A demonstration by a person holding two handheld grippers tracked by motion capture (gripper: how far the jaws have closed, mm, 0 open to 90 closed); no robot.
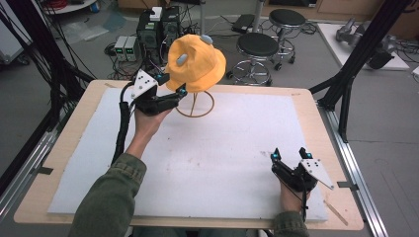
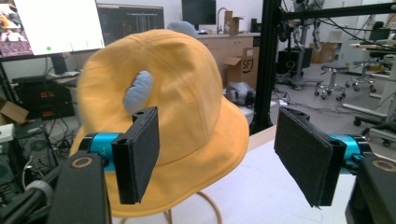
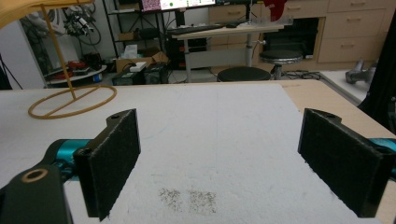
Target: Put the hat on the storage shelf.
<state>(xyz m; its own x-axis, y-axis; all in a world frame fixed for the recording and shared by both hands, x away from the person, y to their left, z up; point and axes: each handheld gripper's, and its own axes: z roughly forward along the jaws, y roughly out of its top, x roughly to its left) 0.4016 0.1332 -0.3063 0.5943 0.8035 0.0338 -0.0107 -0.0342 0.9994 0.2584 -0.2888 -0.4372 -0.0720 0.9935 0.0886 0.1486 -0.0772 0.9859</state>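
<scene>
The yellow bucket hat point(image 1: 195, 61) sits on top of a thin gold stand point(image 1: 194, 105) whose ring base rests at the far side of the white mat point(image 1: 212, 163), and everything else is best placed from that stand. The left gripper point(image 1: 174, 85) is raised just on the person's side of the stand, level with the hat's brim. In the left gripper view its jaws are spread wide and hold nothing: one pad point(image 2: 142, 154) lies in front of the near brim, the other point(image 2: 303, 158) stands clear to the side, over the mat. The right gripper point(image 1: 290, 154) rests on the mat well away from the stand, towards the near right corner (idle, by the look of it), its jaws also wide apart and empty.

The step in hand appears to be taking hold of the hat at its brim. To do it well, the left gripper should slide forward until the brim's edge lies between both pads, not merely behind one, and then close on a single layer of fabric. The stand looks light and narrow, so a sideways shove could tip it; lifting the hat straight up off the post seems the safer course. The small pale-blue ear point(image 2: 138, 91) on the crown is best left outside the grip.
</scene>
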